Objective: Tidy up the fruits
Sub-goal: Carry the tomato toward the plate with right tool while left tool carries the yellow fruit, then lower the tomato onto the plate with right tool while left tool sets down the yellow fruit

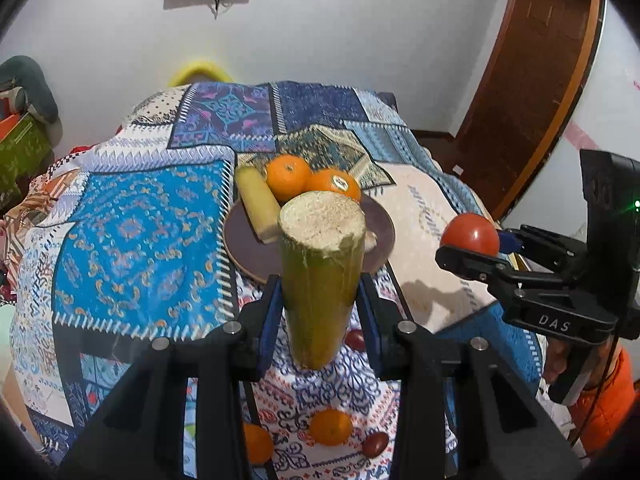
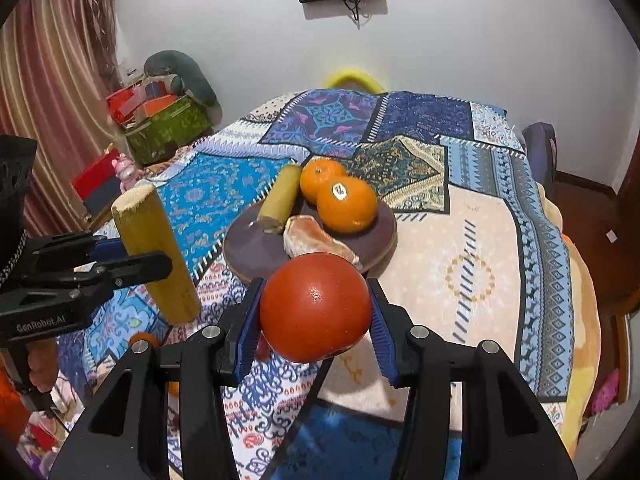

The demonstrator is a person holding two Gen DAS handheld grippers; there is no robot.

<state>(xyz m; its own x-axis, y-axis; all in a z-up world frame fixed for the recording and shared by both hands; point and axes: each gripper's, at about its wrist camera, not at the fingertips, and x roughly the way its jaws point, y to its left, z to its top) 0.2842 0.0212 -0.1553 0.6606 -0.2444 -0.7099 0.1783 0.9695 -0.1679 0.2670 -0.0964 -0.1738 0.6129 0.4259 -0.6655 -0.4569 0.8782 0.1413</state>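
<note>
Left gripper [image 1: 320,312]: jaws clamped on an upright sugarcane piece [image 1: 322,276], held above the patterned cloth [image 1: 140,240]. Right gripper [image 2: 316,320]: jaws closed around a red tomato [image 2: 316,306]. Both hover just before the brown plate [image 2: 248,252] bearing two oranges [image 2: 347,204] and another cane piece [image 2: 280,198].

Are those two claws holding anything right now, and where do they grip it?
Left gripper clamps a sugarcane piece around its middle; right gripper squeezes a tomato by its sides.

Glossy smooth tomato [image 2: 316,306], rough fibrous-ended cane stalk [image 1: 322,276], patterned cloth cover [image 2: 472,240].
</note>
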